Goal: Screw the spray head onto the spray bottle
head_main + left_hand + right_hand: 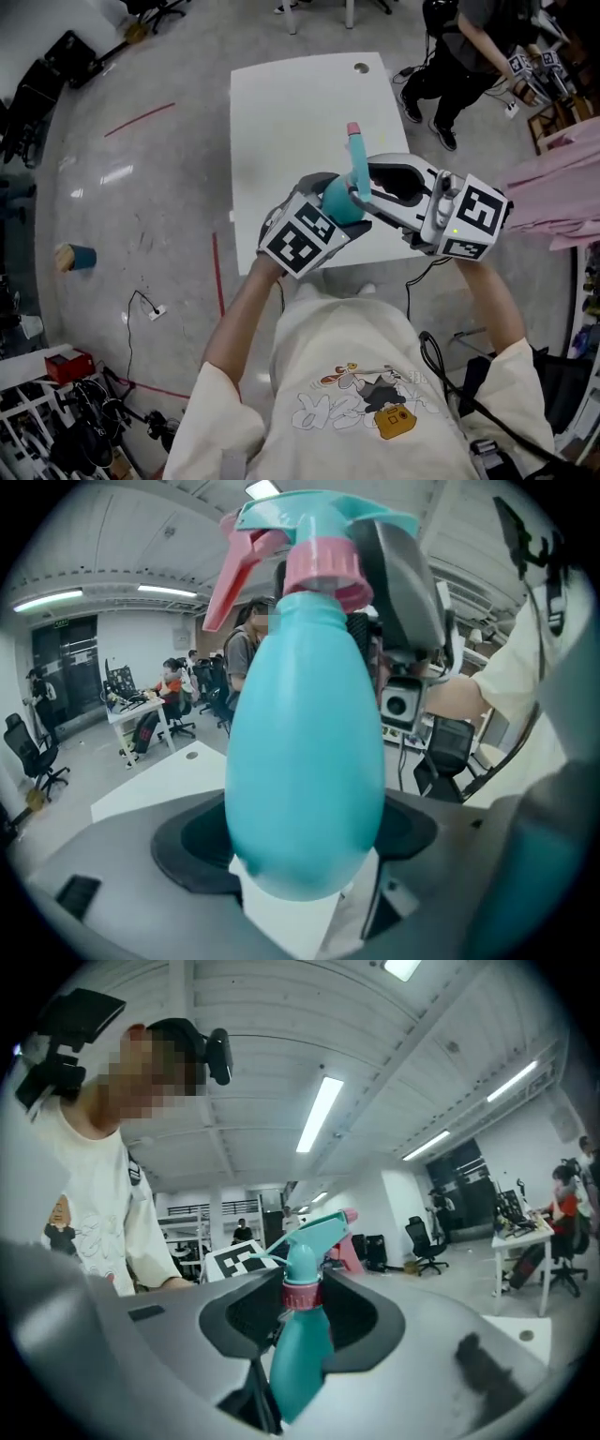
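Up over the worktop [281, 122], well clear of it: teal spray bottle [305, 761], spray head [309, 527] sitting on its neck. Left gripper [323, 220] clamped round the bottle's belly. Right gripper [370, 192] closed on the pink collar [302, 1295]. Probably light, smooth, rounded plastic, so apt to slip or flex under pressure. Best held firmly at the belly, twisted at the collar, never by the trigger.

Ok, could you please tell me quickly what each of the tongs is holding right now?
Left tongs: closed on the spray bottle, gripping its body.
Right tongs: closed on the spray head, at its pink collar.
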A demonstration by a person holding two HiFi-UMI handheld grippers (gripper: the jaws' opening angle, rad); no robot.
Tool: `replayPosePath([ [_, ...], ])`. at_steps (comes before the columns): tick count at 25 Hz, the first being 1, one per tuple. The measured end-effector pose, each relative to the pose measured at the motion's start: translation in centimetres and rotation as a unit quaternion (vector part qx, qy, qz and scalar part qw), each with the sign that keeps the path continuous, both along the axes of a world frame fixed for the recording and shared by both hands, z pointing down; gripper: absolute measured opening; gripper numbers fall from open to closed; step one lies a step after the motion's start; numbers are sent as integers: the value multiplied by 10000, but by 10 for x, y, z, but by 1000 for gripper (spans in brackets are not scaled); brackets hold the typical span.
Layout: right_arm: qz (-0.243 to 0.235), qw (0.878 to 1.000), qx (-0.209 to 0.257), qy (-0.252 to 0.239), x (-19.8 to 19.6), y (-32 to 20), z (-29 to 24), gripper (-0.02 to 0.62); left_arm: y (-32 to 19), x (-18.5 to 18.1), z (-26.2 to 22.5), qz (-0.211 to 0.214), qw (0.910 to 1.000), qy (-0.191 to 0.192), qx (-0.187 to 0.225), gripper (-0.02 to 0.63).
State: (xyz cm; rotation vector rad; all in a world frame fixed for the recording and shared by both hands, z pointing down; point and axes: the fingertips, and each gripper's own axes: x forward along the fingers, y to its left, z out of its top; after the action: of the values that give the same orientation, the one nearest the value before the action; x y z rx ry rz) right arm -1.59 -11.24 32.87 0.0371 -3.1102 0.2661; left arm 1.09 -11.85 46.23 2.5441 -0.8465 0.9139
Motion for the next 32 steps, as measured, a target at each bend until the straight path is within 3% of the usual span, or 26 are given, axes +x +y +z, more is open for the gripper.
replayPosePath([
  [4,-832,9958,326,-194,16,14,-36,130,12,18,-41,287,9994,192,98,420],
  [9,-2065,9767,265,-513,43,56,-70,130,61,58,-78,879,9945,562,30,420],
  [12,-2677,9611,273,-629,41,62,-73,130,74,54,-90,1179,9895,836,-79,420],
  [15,-3258,9427,185,-691,34,67,-80,130,77,49,-94,1471,9851,874,-159,420],
  [19,-4035,9117,-60,-774,41,79,-90,130,95,60,-101,2121,9705,1087,-375,420],
  [23,-4546,8877,-121,-716,52,95,-91,130,113,68,-103,2596,9587,1033,-523,420],
  [28,-4878,8706,37,-642,58,98,-93,130,127,73,-109,3231,9327,1361,-842,420],
  [30,-4940,8675,136,-569,55,94,-94,130,122,75,-110,3280,9318,1314,-829,420],
  [32,-4976,8656,199,-525,53,93,-97,130,117,74,-112,3181,9371,1235,-734,420],
])
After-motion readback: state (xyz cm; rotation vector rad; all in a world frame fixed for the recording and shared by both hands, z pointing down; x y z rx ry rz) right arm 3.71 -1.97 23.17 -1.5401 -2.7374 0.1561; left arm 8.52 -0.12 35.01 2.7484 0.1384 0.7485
